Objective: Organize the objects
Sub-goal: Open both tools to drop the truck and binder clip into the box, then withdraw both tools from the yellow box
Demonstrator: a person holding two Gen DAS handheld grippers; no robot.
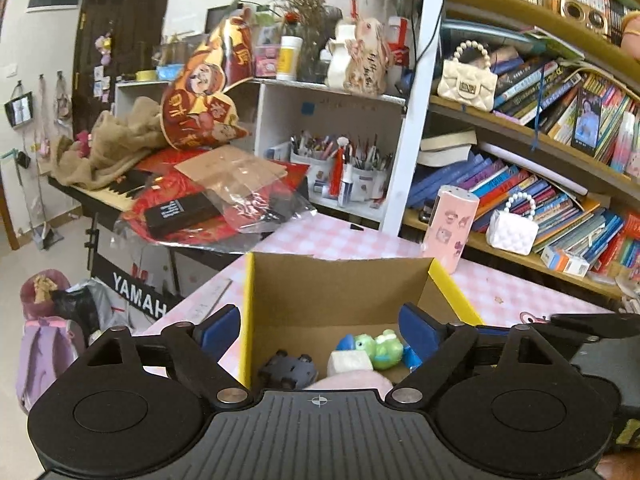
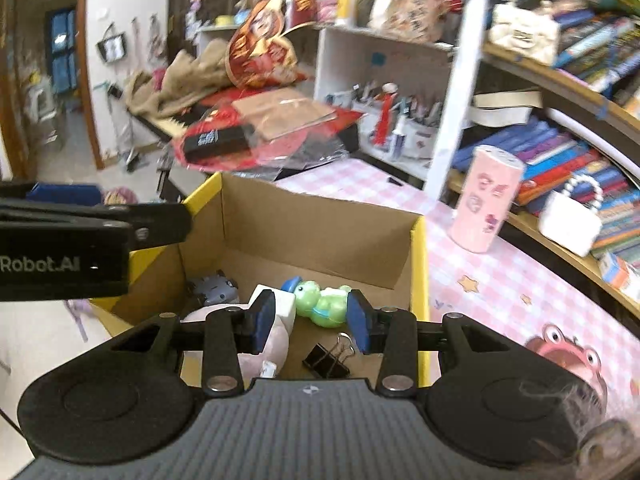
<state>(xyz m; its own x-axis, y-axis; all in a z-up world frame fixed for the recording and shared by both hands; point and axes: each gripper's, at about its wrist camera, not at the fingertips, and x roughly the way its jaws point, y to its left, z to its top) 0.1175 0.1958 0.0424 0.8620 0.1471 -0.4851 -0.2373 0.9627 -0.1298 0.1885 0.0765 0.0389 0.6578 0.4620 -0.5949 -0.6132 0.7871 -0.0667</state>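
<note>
The box sits on the pink checked counter with the frog, a grey toy, a plush and a binder clip already inside. Left gripper is spread wide and empty, right gripper partly open, gripping nothing. Both hover over the box, so I reckon a careless swing could clip the wall or knock over the pink cup nearby.

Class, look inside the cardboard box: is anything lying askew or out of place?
Yes. The green frog toy lies tipped on its side rather than upright, and a black binder clip sits loose on the cardboard box floor among toys.
</note>
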